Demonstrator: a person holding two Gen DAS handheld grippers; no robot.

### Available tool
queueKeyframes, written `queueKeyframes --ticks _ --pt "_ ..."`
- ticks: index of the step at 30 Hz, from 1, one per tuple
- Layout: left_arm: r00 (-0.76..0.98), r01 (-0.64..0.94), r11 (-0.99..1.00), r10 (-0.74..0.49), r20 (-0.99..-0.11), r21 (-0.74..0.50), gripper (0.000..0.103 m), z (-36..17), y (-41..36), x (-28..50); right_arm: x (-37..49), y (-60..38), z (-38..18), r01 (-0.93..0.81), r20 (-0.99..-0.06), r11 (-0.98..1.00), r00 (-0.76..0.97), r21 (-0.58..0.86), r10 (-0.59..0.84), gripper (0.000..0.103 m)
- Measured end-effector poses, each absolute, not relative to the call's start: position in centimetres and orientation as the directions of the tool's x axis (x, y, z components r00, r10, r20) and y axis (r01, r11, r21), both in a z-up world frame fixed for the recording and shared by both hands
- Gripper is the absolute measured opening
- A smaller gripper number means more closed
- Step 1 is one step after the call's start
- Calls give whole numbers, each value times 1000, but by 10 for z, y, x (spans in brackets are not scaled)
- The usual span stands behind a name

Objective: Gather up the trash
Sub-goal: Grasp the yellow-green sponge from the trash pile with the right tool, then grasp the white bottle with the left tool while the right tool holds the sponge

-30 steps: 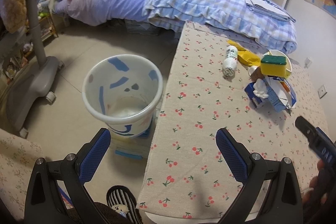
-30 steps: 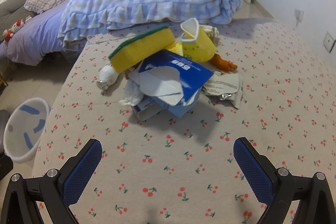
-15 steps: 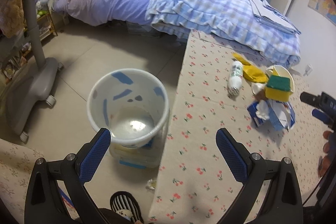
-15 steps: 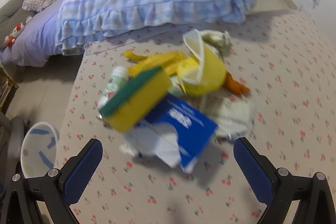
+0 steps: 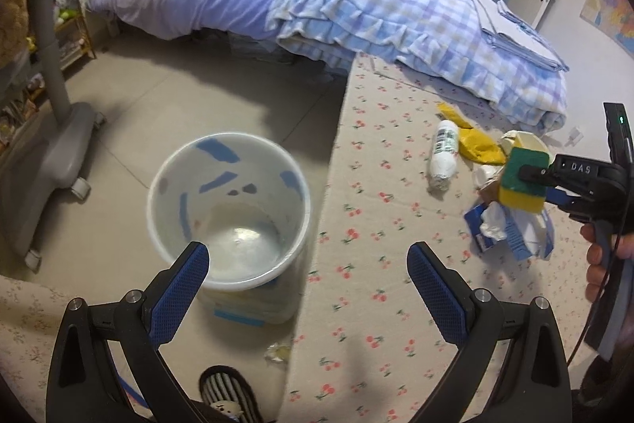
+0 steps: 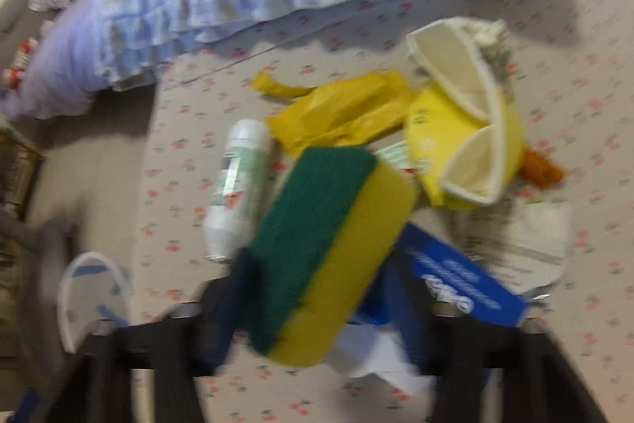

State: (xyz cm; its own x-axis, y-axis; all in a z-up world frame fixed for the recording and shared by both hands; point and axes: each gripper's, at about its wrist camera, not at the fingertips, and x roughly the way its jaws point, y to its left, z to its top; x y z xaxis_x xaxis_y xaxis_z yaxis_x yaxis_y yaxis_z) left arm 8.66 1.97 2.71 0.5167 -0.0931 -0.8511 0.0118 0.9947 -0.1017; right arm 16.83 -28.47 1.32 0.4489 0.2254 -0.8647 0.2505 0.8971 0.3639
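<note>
On the desk (image 5: 380,224), the trash pile at three o'clock has lost its top: the right claw (image 6: 317,288), wide apart a second ago, is closing on the sponge (image 6: 329,248). The bucket (image 5: 228,213) waits at nine; the left claw (image 5: 307,276) hangs released.

The letters "DAS" show in white on the black body of the right gripper (image 5: 533,181), seen from the left wrist. There's white print on the blue box (image 6: 463,284), too blurred to read. The label on the white bottle (image 5: 444,155) is too small to make out.
</note>
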Motion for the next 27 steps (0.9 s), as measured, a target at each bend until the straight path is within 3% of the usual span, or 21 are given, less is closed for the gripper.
queueKeyframes --ticks 3,7,13,18,22,27 --pt "507 27 991 -129 -852 -134 101 26 10 94 161 -281 26 203 -844 905 479 375 242 34" --pt "494 69 986 -168 -853 -154 99 23 -14 106 140 -290 52 158 -798 891 530 425 287 33" --pt "455 163 971 -230 -860 -173 86 12 -61 137 110 -330 80 164 -744 884 619 437 253 33" --pt "451 189 953 -298 -841 -236 68 -2 -91 167 104 -378 73 275 -747 833 626 481 224 33" --pt "443 196 936 -350 -825 -291 63 -14 -110 192 104 -398 71 301 -770 853 615 427 169 33" --pt "445 202 942 -332 -832 -268 60 -37 -133 221 99 -428 61 341 -793 845 591 412 148 33"
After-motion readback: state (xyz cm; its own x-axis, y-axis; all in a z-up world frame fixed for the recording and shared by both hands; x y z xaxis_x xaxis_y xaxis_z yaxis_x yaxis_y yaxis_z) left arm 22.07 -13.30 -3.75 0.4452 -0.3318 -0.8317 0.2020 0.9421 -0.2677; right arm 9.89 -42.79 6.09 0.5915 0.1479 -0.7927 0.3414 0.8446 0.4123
